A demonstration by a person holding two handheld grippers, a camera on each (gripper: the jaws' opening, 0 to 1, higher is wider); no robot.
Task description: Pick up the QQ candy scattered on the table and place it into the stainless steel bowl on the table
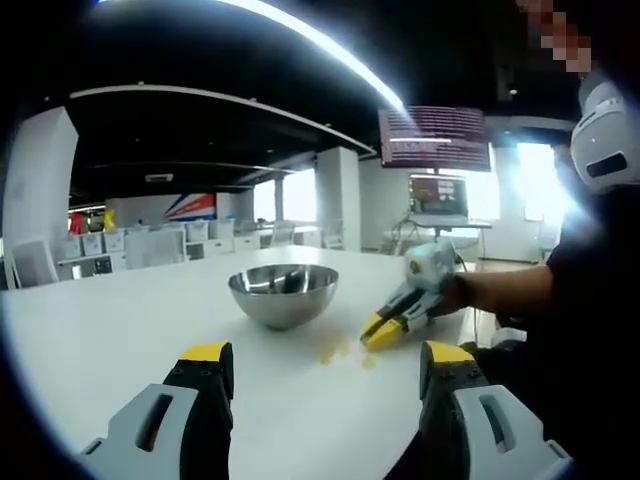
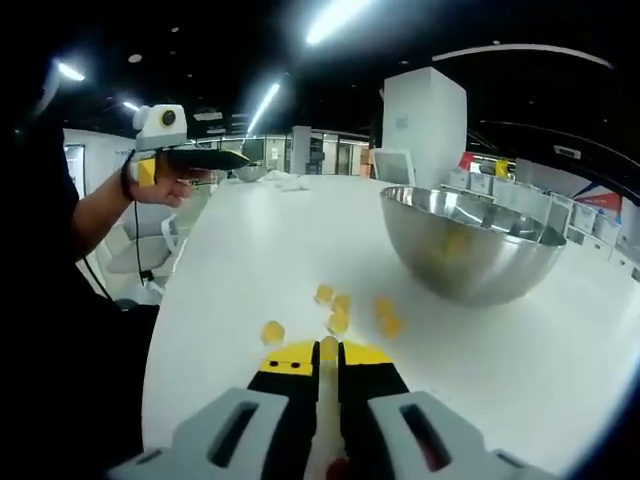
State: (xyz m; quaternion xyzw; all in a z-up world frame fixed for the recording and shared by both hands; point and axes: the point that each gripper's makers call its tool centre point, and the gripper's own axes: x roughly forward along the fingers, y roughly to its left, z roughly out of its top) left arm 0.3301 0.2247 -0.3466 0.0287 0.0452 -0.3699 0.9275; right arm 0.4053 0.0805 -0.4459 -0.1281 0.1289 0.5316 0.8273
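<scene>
**A:** What's around you on the surface [image 2: 250, 240]?

**B:** It's a long white one in an open office. Far off in the left gripper view there are white chairs [image 1: 150, 245], a laptop [image 1: 437, 197] on a stand and a screen [image 1: 434, 138] hanging above it. Nothing stands between my hand-held grippers and the bowl.

**A:** And the bowl?

**B:** The stainless steel bowl [image 2: 470, 250] is shiny and round, upright, to the right of the sweets in the right gripper view. I can't tell what lies inside it.

**A:** The candy?

**B:** The QQ candy [image 2: 338, 312] is a handful of small yellow pieces, scattered on the surface just beside the bowl's near side, close together but mostly apart from one another. One piece [image 2: 327, 348] sits right at my right hand-held gripper [image 2: 327, 362], whose yellow-tipped jaws are drawn nearly together around it.

**A:** Your left one?

**B:** My left hand-held gripper [image 1: 328, 362] has its jaws wide apart, holding nothing, well back from the bowl and above the surface.
</scene>
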